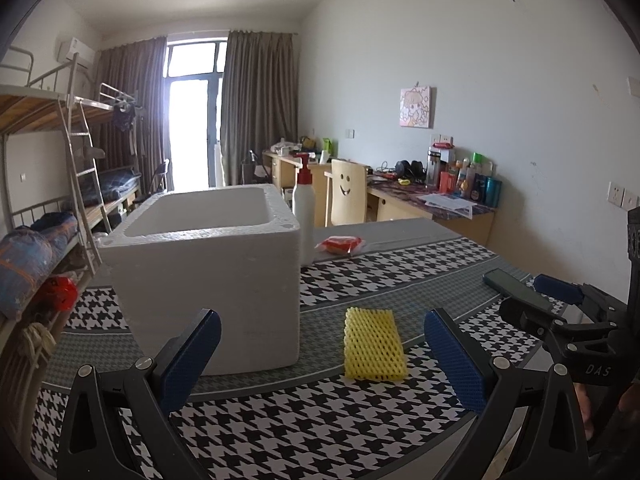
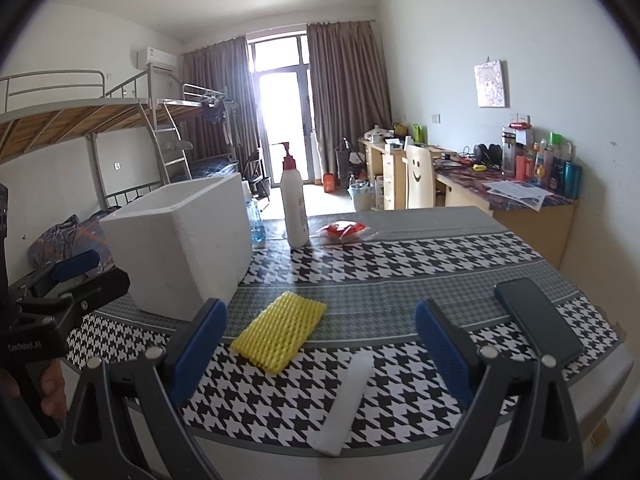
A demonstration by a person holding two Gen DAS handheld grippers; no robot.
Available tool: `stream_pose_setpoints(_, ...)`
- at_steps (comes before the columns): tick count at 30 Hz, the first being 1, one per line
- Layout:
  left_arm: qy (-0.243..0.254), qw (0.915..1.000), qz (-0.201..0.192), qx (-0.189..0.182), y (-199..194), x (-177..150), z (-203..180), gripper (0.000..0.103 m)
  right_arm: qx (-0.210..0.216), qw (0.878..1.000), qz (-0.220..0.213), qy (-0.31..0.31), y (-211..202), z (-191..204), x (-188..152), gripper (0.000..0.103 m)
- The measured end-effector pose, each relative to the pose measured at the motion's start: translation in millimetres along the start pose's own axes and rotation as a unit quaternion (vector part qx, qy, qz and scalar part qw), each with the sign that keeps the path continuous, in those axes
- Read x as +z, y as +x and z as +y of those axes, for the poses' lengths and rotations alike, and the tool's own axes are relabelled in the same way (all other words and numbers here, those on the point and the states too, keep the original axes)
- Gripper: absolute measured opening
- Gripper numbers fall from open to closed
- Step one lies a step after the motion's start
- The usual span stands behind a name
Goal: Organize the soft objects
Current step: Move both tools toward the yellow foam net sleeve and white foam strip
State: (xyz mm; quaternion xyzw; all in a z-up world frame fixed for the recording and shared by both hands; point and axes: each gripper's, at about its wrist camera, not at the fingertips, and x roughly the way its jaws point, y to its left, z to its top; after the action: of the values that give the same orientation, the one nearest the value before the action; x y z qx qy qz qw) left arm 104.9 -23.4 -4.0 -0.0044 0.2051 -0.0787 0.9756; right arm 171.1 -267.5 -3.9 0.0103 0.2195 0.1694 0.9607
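A yellow foam net sleeve [image 1: 374, 345] [image 2: 279, 331] lies flat on the houndstooth tablecloth, right of a white foam box [image 1: 208, 268] [image 2: 180, 240] with an open top. A white foam strip [image 2: 347, 402] lies near the table's front edge, just ahead of my right gripper [image 2: 320, 344], which is open with nothing in it. My left gripper [image 1: 320, 356] is also open and holds nothing, and the yellow sleeve sits between and beyond its fingers. The right gripper [image 1: 560, 296] shows at the far right of the left wrist view.
A white pump bottle [image 1: 304, 208] [image 2: 293, 204] and a red packet [image 1: 340, 245] [image 2: 344, 230] stand at the table's far side. A dark phone [image 2: 538, 320] [image 1: 516, 288] lies at the right. A water bottle [image 2: 256, 222] hides behind the box. Bunk beds, desks and a chair lie beyond.
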Motion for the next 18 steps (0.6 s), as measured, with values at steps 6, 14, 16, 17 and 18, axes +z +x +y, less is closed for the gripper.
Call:
stream_pose_setpoints(6, 0.003, 0.9999, 0.01, -0.01, 10, -2, -8, 0.102, -0.005, 1.0, 0.014, 0.004, 1, -9, -7, 0.097)
stream_pose_setpoints(14, 0.005, 0.9993, 0.031, -0.02, 24, -5, -14, 0.102, -0.009, 0.999, 0.031, 0.009, 7, -18, -16, 0.097)
stream_pose_setpoints(16, 0.003, 0.999, 0.039, -0.023, 28, -6, -15, 0.102, -0.011, 0.999, 0.036, 0.011, 8, -20, -17, 0.097)
stream_pose_setpoints(17, 0.002, 0.9988, 0.042, -0.024, 30, -6, -16, 0.102, -0.011, 0.999, 0.037, 0.01, 9, -20, -18, 0.097)
stream_pose_setpoints(18, 0.003, 0.9986, 0.045, -0.028, 32, -7, -17, 0.102, -0.012, 0.999, 0.039, 0.009, 9, -21, -19, 0.097)
